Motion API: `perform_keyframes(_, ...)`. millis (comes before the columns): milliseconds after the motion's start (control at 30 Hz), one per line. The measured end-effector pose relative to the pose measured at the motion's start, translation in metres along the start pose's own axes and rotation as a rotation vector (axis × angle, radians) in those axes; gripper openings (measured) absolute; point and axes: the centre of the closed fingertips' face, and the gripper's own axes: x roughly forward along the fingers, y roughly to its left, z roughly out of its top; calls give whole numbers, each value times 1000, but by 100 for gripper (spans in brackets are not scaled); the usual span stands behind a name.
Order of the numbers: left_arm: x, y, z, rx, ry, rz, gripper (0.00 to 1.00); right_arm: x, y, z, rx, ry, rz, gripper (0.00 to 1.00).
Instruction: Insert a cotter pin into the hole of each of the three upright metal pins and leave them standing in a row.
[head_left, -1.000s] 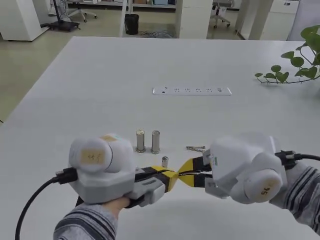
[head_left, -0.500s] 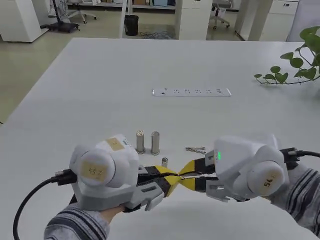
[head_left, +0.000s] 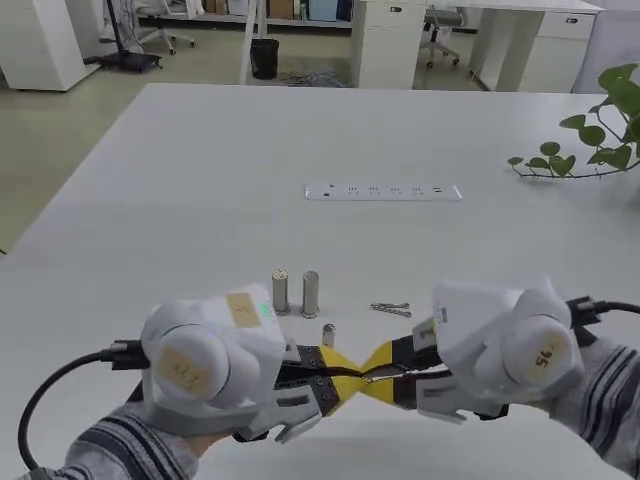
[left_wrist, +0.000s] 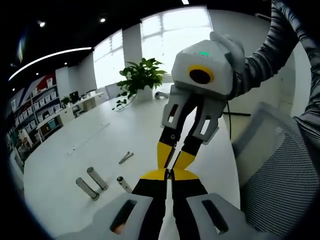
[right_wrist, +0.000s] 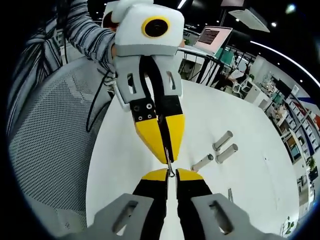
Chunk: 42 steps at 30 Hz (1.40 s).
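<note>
Two taller metal pins (head_left: 280, 290) (head_left: 311, 293) stand side by side on the white table (head_left: 200, 180). A shorter third pin (head_left: 328, 334) stands nearer me, just behind the gripper tips. My left gripper (head_left: 345, 368) and right gripper (head_left: 372, 375) meet tip to tip above the table's near edge. A thin cotter pin (right_wrist: 168, 161) runs between them: its looped end sits in the right gripper (right_wrist: 171, 174), its shaft goes into the left gripper's (right_wrist: 167, 157) shut jaws. In the left gripper view the left gripper (left_wrist: 171, 172) is shut.
Loose cotter pins (head_left: 391, 309) lie right of the standing pins. A white power strip (head_left: 384, 191) lies further back at mid-table. A potted plant (head_left: 590, 140) reaches in at the far right. A mesh chair (left_wrist: 280, 165) stands close behind the grippers.
The head camera has tilted a little. Both grippers remain tip to tip and have sunk slightly toward the near edge. The left gripper has rolled a bit.
</note>
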Motion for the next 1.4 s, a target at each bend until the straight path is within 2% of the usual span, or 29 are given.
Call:
perform_keyframes(100,-1,0,0,4,2,-2,0,0,1,0,-8,3,-3,0)
perform_keyframes(167,-1,2,-1,-14,3,4,0,0,-1,0,-14,7,-11,0)
perform_keyframes(200,-1,3,-4,-77,13,17,0,0,-1,0,-16,9,-16,0)
perform_keyframes(267,-1,6,-2,-117,-17,21,0,-1,-3,1,-12,7,-23,0)
perform_keyframes(333,-2,7,-3,-185,-23,31,0,-1,-4,2,-11,0,-30,0)
perform_keyframes(433,-3,7,-3,-252,-38,30,0,-2,-4,3,-12,-1,-29,0)
perform_keyframes(600,-3,7,-4,-282,-41,30,0,-1,-2,2,-41,14,-19,0)
perform_keyframes(867,-1,6,-6,-279,-38,34,0,0,0,0,-39,30,-13,0)
perform_keyframes(1400,2,4,-1,-157,-54,34,1,1,0,-2,-15,29,2,0)
